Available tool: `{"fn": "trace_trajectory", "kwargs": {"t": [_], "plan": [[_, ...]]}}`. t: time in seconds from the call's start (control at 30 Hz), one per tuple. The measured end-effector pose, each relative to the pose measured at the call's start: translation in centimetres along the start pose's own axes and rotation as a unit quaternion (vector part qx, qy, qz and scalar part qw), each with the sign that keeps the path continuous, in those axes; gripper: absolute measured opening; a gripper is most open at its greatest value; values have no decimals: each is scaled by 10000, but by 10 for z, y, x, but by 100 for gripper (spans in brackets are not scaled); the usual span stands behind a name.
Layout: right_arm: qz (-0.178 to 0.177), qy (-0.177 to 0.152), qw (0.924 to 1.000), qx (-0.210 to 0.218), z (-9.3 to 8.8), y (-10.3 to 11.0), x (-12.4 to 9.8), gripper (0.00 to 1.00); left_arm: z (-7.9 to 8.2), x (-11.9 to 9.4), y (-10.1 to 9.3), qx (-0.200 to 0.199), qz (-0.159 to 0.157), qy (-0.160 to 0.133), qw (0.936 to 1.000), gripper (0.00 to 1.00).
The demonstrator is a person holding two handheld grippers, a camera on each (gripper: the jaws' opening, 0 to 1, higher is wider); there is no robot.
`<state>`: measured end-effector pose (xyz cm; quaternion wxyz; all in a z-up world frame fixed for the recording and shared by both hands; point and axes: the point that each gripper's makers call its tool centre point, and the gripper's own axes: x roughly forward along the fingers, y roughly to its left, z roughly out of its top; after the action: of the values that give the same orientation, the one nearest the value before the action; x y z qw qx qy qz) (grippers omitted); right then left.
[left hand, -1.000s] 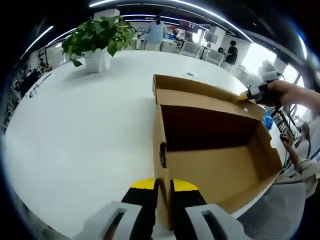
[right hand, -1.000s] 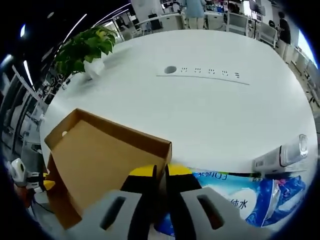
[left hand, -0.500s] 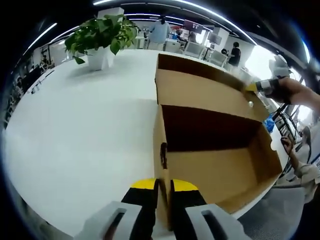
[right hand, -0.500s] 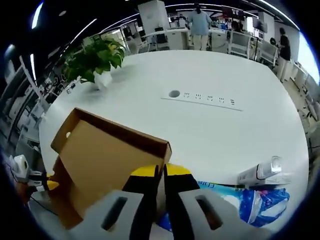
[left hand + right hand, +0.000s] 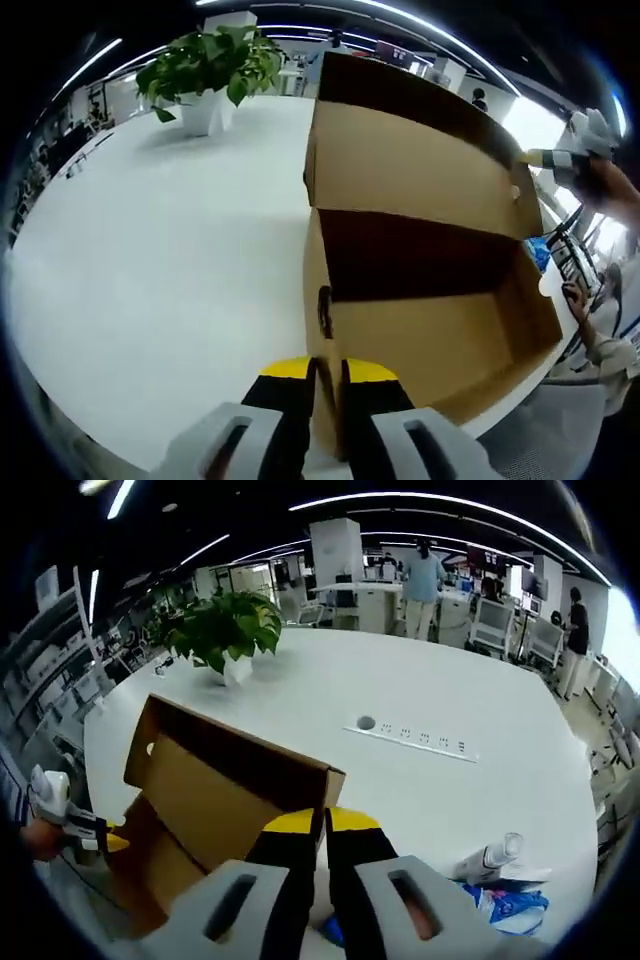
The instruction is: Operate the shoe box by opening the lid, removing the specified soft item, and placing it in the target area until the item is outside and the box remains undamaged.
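Cardboard lid (image 5: 225, 790) pinched in right gripper (image 5: 322, 845), raised above the box (image 5: 440, 330).

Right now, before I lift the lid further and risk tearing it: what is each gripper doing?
Left gripper: shut on the shoe box front wall.
Right gripper: shut on the lid edge.

Left gripper (image 5: 325, 385) and right gripper (image 5: 324, 842) look alike: black jaws capped with yellow, rising from pale grey moulded housings with slot-like recesses, possibly finger openings.
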<state>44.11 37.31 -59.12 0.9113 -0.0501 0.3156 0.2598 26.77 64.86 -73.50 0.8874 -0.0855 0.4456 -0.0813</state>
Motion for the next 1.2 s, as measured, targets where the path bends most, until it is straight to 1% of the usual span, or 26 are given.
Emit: {"fn": "trace_trajectory", "kwargs": {"t": [0.17, 0.37, 0.67, 0.83, 0.9, 1.07, 1.2], "plan": [[23, -89, 9997, -245, 1, 7, -13, 0, 1, 1, 0, -43, -4, -27, 10000, 11], [34, -139, 9994, -315, -1, 12, -24, 0, 2, 1, 1, -100, -48, -49, 9999, 11], [60, -229, 9988, -426, -8, 21, -41, 0, 3, 0, -1, -152, -81, -96, 9998, 11], [12, -276, 9978, -599, -17, 28, -54, 0, 4, 0, -1, -147, -142, -112, 9997, 12], [-22, -316, 9967, -744, -20, 31, -58, 0, 4, -1, -2, -115, -170, -107, 9997, 12], [-129, -465, 9940, -982, -33, 38, -70, 0, 4, -2, -3, -32, -342, -91, 9994, 14], [-131, -466, 9935, -1031, -44, 44, -75, 0, 3, -5, -2, 23, -411, -105, 9991, 14]]}}
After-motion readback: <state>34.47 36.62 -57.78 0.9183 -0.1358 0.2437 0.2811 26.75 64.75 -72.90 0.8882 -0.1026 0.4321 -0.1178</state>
